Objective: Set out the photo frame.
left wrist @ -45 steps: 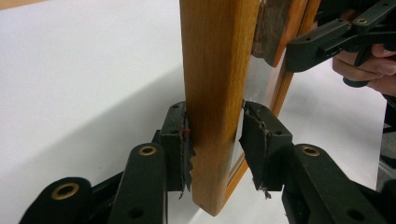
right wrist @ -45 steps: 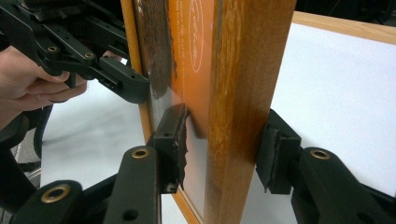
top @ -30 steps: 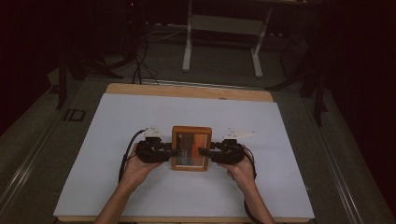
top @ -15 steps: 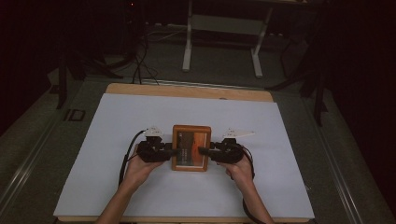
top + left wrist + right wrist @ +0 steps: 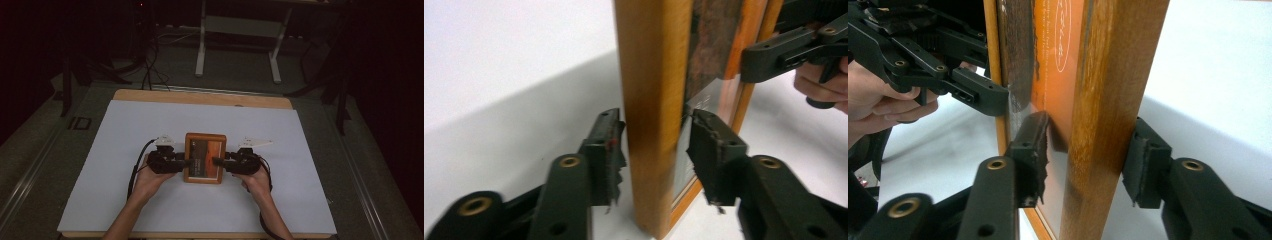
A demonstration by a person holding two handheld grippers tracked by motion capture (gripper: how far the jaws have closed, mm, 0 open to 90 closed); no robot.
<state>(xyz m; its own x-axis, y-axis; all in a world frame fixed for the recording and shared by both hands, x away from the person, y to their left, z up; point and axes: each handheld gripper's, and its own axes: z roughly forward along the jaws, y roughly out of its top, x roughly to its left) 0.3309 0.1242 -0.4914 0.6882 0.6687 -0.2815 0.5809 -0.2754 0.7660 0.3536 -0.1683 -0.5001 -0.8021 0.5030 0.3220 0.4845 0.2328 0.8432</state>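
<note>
Jaws of the left gripper [image 5: 655, 150] have just been opening and straddle the wooden picture frame's [image 5: 205, 157] left edge, pads slightly off the wood. Right gripper [image 5: 1087, 160] likewise straddles the opposite edge, just opened. Frame sits on the white table [image 5: 125, 130].

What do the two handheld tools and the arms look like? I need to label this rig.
Both are black. The left tool trails a black cable; the right tool matches it. Each carries a pale three-cornered plate, brass-coloured pivot rivets and ragged dark pads. The forearms are bare, without sleeves.
</note>
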